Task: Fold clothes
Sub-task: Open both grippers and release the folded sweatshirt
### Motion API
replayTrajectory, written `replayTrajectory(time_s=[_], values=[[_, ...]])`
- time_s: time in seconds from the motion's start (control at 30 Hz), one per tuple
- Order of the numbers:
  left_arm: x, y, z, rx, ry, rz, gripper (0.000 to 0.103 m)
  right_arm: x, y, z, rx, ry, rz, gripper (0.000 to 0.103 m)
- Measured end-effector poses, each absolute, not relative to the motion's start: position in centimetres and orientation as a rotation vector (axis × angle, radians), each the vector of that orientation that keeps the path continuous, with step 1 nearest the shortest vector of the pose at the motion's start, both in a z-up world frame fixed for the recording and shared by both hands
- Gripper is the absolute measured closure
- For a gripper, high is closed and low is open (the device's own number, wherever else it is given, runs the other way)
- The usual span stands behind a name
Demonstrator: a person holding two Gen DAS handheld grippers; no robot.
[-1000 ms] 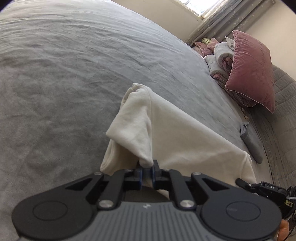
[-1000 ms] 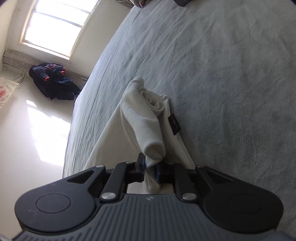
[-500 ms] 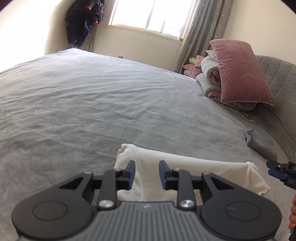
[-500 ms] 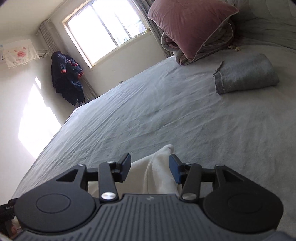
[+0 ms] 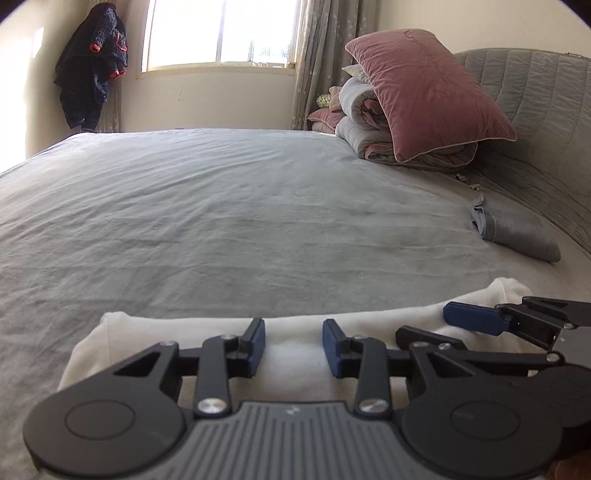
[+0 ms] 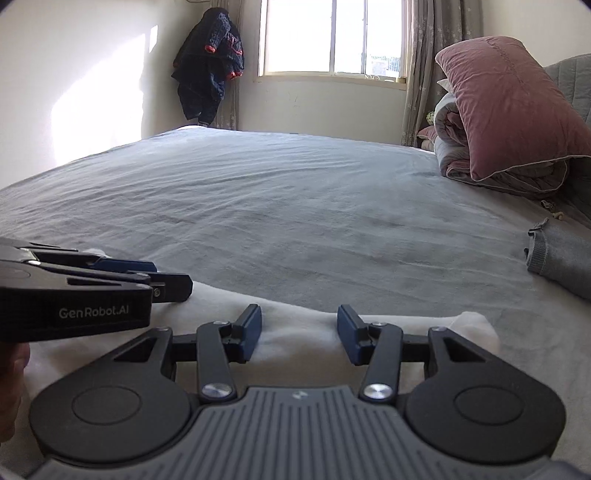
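A cream garment (image 5: 295, 354) lies folded flat on the grey bed (image 5: 240, 221), just under both grippers. My left gripper (image 5: 293, 349) hovers over its middle with the jaws still opening and nothing between the blue pads. The right gripper (image 6: 299, 338) stands open above the same cream garment (image 6: 295, 332), its pads apart and empty. Each gripper shows in the other's view: the right one (image 5: 480, 321) at the right edge, the left one (image 6: 147, 275) at the left edge. The near part of the garment is hidden by the gripper bodies.
A folded grey garment (image 5: 513, 232) lies to the right on the bed. A pink pillow (image 5: 424, 96) leans on rolled bedding (image 5: 369, 122) by the grey headboard (image 5: 535, 110). A dark jacket (image 5: 92, 70) hangs beside the window (image 5: 221, 33). A hand (image 6: 11, 387) shows at the left.
Both grippers let go of the cream garment, which dropped flat on the bed. Both jaws opened, and both wrists rolled level and drew back toward the near edge.
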State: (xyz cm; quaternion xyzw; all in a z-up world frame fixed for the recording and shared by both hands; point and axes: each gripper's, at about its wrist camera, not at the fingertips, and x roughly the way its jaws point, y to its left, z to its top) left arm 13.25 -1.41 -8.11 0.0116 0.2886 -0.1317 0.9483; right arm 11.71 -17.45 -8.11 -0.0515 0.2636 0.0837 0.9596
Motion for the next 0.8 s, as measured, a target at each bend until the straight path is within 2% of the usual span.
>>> replayTrajectory(time_s=[0.1, 0.37, 0.57, 0.67, 0.7, 0.8], values=[[13.3, -1.9, -9.2, 0.075, 0.593, -0.265, 0.067, 12.5, -17.1, -9.8, -0.144, 0.586, 0.171, 0.052], [12.6, -0.3, -7.0, 0.010, 0.602, -0.309, 0.063, 10.8, -18.6, -8.2, -0.044, 0.545, 0.194, 0.052], [12.1, 3.7, -5.2, -0.070, 0.529, -0.281, 0.049, 9.5, -21.5, -6.2, -0.006, 0.466, 0.103, 0.052], [12.8, 5.4, -6.3, -0.086, 0.565, -0.244, 0.049, 9.7, -23.0, -6.8, 0.007, 0.476, 0.059, 0.052], [13.1, 5.9, -6.9, -0.087, 0.581, -0.236, 0.050, 9.9, -23.4, -7.2, 0.011, 0.488, 0.050, 0.058], [13.3, 6.1, -8.8, -0.014, 0.584, -0.241, 0.056, 10.7, -24.4, -9.3, 0.027, 0.555, 0.065, 0.062]])
